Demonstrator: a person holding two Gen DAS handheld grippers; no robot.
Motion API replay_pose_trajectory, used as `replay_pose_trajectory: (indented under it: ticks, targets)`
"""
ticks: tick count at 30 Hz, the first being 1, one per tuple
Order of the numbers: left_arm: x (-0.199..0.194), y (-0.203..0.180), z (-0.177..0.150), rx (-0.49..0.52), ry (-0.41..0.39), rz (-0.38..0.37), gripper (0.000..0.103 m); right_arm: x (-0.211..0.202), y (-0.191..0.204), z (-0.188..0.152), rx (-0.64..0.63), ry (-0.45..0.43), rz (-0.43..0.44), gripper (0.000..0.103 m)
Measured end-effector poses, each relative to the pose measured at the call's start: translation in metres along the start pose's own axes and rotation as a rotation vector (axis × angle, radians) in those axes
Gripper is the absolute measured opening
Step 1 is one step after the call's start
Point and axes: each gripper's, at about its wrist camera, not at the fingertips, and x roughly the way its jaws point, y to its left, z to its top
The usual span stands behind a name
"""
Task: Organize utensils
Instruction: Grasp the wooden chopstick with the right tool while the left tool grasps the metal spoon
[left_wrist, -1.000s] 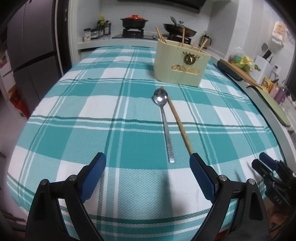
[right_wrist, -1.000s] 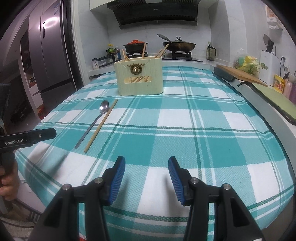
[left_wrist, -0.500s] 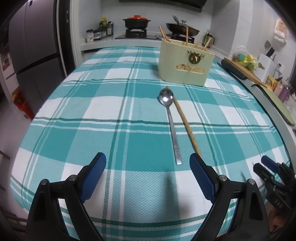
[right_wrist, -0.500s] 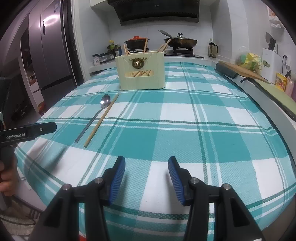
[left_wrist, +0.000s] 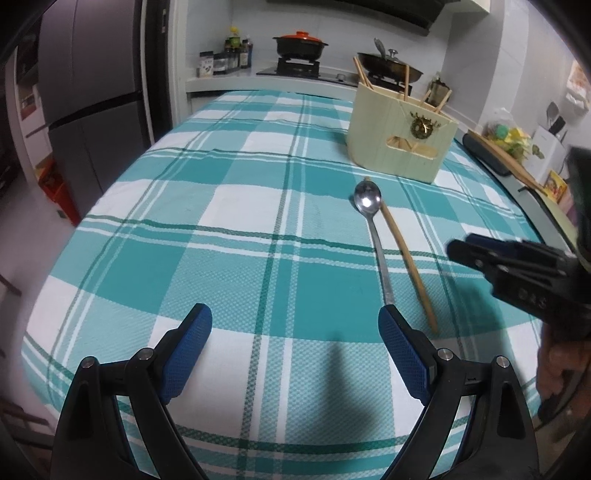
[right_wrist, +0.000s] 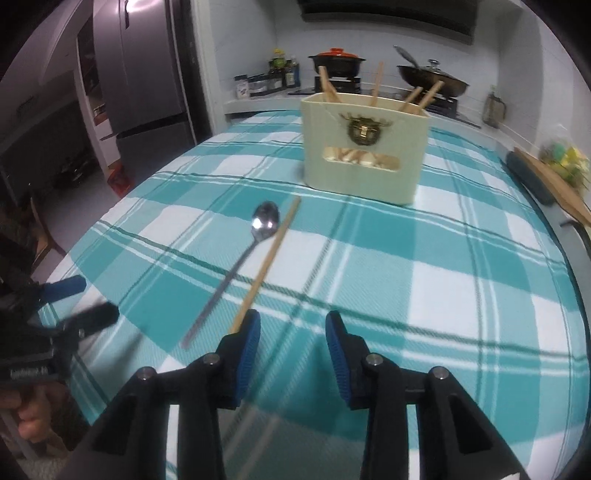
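Left claw (left_wrist: 295, 341) is held wide open, empty, over the checked counter (left_wrist: 229, 206). Spoon (right_wrist: 240, 262) and chopstick (right_wrist: 271, 254) are laid side by side before the utensil box (right_wrist: 365, 147). Right claw (right_wrist: 293, 339) is closing, nothing between its pads, chopstick's near end just beside its left finger.

a teal and white checked cloth (left_wrist: 236, 206) is covering the desk (right_wrist: 561, 236). a steel spoon (left_wrist: 373, 229) and a single wooden chopstick (left_wrist: 406, 258) are lying side by side on the cloth, just beside each other. a cream utensil holder (right_wrist: 364, 147) is standing upright beyond them.
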Motion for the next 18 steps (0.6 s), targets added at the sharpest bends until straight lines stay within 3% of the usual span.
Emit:
replay_pose_trajectory:
  ticks: [4, 7, 11, 18]
  targets:
    - [-0.004, 0.004, -0.002, -0.002, -0.005, 0.015, 0.092, 0.053, 0.017, 0.032, -0.032, 0.095, 0.016, 0.033]
    - [-0.006, 0.009, -0.003, -0.009, -0.004, 0.021, 0.092, 0.086, 0.018, 0.035, -0.027, 0.177, 0.006, 0.023]
    - [-0.002, 0.010, -0.005, -0.011, 0.008, 0.021, 0.092, 0.084, 0.016, 0.033, -0.032, 0.140, -0.026, 0.008]
    - [0.006, -0.003, -0.008, 0.014, 0.029, 0.000, 0.092, 0.052, -0.033, 0.000, 0.140, 0.120, -0.123, 0.007]
